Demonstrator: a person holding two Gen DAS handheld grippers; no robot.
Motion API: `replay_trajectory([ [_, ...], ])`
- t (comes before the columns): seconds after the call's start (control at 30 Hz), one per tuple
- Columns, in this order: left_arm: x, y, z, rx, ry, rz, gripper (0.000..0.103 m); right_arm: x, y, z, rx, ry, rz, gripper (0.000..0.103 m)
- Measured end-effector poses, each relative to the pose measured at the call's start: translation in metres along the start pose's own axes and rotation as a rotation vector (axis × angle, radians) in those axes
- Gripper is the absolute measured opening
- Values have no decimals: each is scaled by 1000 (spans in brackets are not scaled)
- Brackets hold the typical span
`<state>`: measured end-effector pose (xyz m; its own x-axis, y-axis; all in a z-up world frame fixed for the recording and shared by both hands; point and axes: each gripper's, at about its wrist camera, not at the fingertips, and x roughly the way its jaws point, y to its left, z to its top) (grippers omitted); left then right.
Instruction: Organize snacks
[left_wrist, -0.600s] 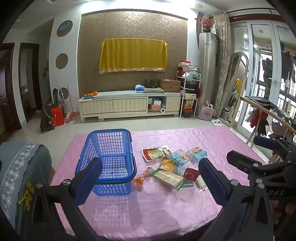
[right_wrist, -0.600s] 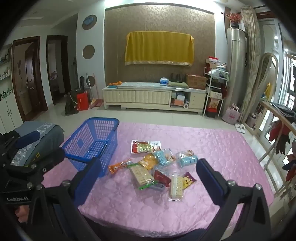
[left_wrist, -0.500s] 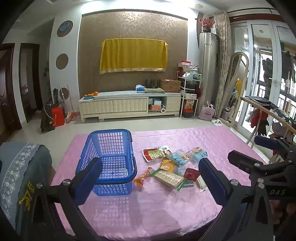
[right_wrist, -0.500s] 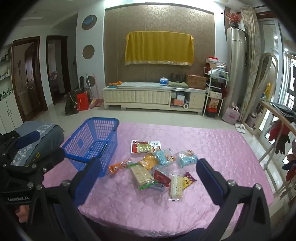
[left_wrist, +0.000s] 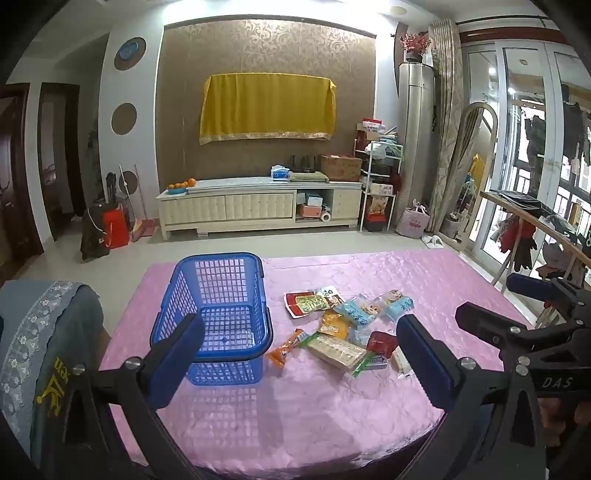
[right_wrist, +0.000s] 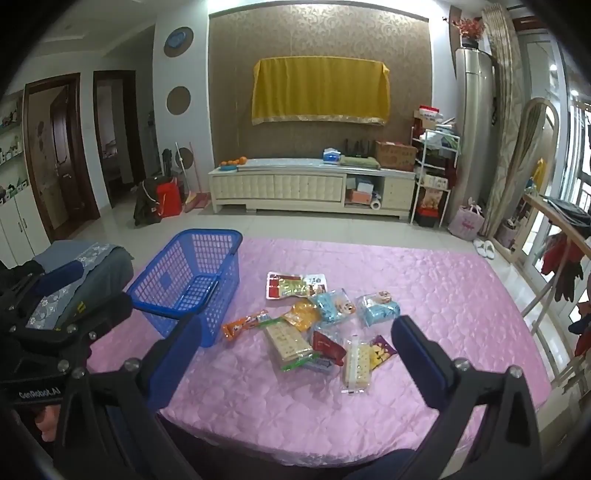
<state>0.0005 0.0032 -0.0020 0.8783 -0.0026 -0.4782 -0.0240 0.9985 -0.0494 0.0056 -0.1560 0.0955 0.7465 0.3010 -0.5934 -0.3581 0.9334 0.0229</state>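
An empty blue mesh basket (left_wrist: 218, 314) stands on the left of the pink table (left_wrist: 295, 413); it also shows in the right wrist view (right_wrist: 192, 280). Several snack packets (left_wrist: 347, 328) lie in a loose pile to its right, also in the right wrist view (right_wrist: 314, 321): an orange one (right_wrist: 243, 323), a cracker pack (right_wrist: 288, 341), light blue ones (right_wrist: 380, 308). My left gripper (left_wrist: 299, 350) is open and empty, held above the near edge. My right gripper (right_wrist: 295, 350) is open and empty, hovering before the pile.
A grey cloth-covered chair (left_wrist: 40, 332) stands at the table's left. A wooden rack with clothes (left_wrist: 535, 236) stands to the right. A TV cabinet (left_wrist: 258, 210) lines the far wall across open floor.
Both grippers have barely drifted; the basket and the packets lie where they were.
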Motion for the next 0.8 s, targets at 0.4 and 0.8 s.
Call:
replay_trajectory([
  [0.4, -2, -1, -1, -3, 3, 0, 103, 0, 1, -2, -5, 0, -2, 103],
  [0.8, -2, 0, -2, 3, 10, 8, 103, 1, 2, -6, -10, 12, 7, 103],
])
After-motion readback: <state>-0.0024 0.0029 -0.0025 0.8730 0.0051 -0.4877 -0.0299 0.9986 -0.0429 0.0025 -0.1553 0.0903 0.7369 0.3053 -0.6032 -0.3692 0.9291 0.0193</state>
